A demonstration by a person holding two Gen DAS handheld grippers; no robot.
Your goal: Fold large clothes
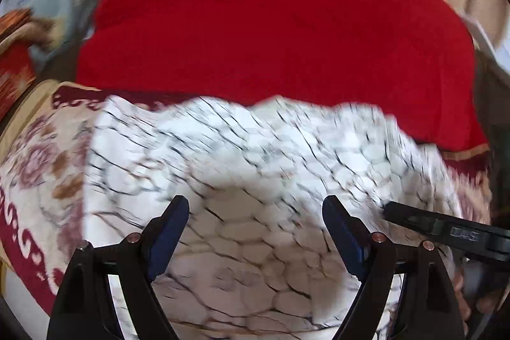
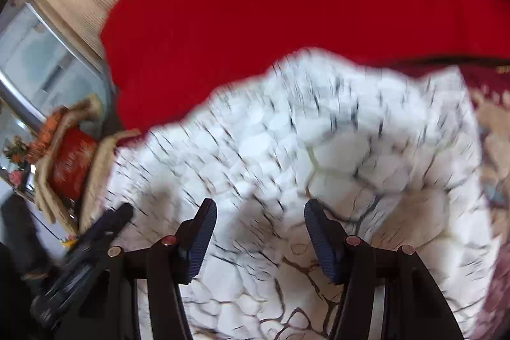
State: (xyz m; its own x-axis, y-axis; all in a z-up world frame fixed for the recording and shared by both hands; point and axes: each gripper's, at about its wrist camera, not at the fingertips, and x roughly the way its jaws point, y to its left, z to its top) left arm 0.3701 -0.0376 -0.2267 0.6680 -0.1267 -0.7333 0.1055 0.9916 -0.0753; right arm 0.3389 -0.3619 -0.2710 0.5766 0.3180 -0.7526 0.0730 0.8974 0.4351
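**One fold looks made, more folding likely left**

We see the white garment [image 1: 242, 155], printed with a dark cracked-stone pattern, lying in front of both tongs on a floral cover [image 1: 41, 161] of cream and maroon. Beyond it lies a broad red cloth [image 1: 271, 31], whose near edge the garment's far edge overlaps. On the left side the garment ends in a straight, clean edge, which we read as a fold already made; its far edge is wavy and uneven. How many layers lie there the blurred pictures do not tell us.

Our left tongs [image 1: 255, 231] stand wide apart above the garment with nothing between the pads. Our right tongs [image 2: 259, 231] are also parted, less widely, and empty; the cloth shows through the gap in both views. The two tools are close beside each other, each visible at the edge of the other's view.

We judge the garment partly folded but still large, so further folds and some tidying of the far edge remain.
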